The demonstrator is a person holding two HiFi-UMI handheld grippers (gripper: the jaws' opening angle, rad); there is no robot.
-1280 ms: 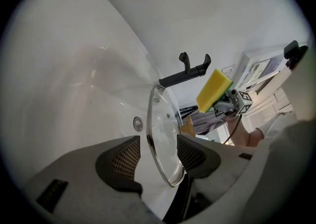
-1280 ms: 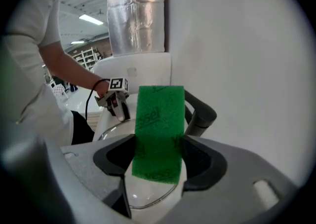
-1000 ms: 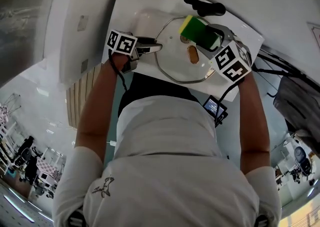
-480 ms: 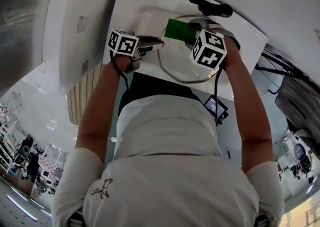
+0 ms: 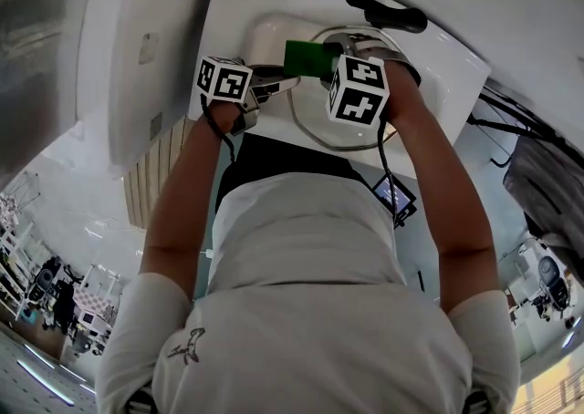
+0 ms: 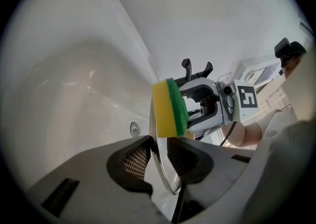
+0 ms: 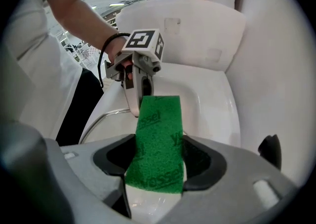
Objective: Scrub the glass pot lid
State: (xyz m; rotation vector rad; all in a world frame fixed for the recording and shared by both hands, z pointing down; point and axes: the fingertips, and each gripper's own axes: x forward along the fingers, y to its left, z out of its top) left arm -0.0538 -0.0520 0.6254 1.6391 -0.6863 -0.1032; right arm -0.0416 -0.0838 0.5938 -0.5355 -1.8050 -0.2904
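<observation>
While closing, left jaws on lid (image 6: 160, 161)

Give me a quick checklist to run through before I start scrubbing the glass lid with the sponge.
1. Left gripper gripping the glass pot lid: ok. Its jaws have just been closing and the lid's rim sits between them.
2. Right gripper holding the sponge: ok, shut on it.
3. Lid over the sink: ok.
4. Sponge touching the glass: cannot tell.
5. Lid wet or soapy: cannot tell.
</observation>
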